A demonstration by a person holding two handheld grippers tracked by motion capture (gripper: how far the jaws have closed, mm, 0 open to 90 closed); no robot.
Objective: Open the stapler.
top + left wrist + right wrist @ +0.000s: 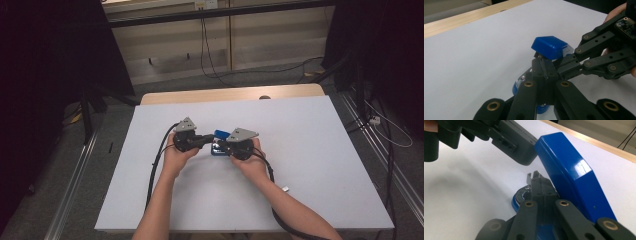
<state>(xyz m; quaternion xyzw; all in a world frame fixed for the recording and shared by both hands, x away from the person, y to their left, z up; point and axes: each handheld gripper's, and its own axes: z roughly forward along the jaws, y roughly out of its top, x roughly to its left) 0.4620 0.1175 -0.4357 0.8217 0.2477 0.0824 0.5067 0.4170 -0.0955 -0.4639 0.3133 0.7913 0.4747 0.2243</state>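
A blue stapler (219, 141) lies in the middle of the white table (310, 150) with its blue lid (549, 46) swung up off the base (517, 86). My left gripper (209, 139) comes at it from the left. Its jaws are shut, and its tips (541, 60) sit against the black underside of the lid's front end. My right gripper (223, 145) comes in from the right and meets it there. Its jaws (537, 179) are shut on a thin metal rail (531, 176) standing up from the base (517, 200), beside the raised lid (571, 175). A hand holds each gripper.
A small white object (286, 189) lies on the table near the right forearm. A wooden strip (230, 94) runs along the table's far edge. Cables trail from both grippers toward the front edge. Black curtains and floor rails flank the table.
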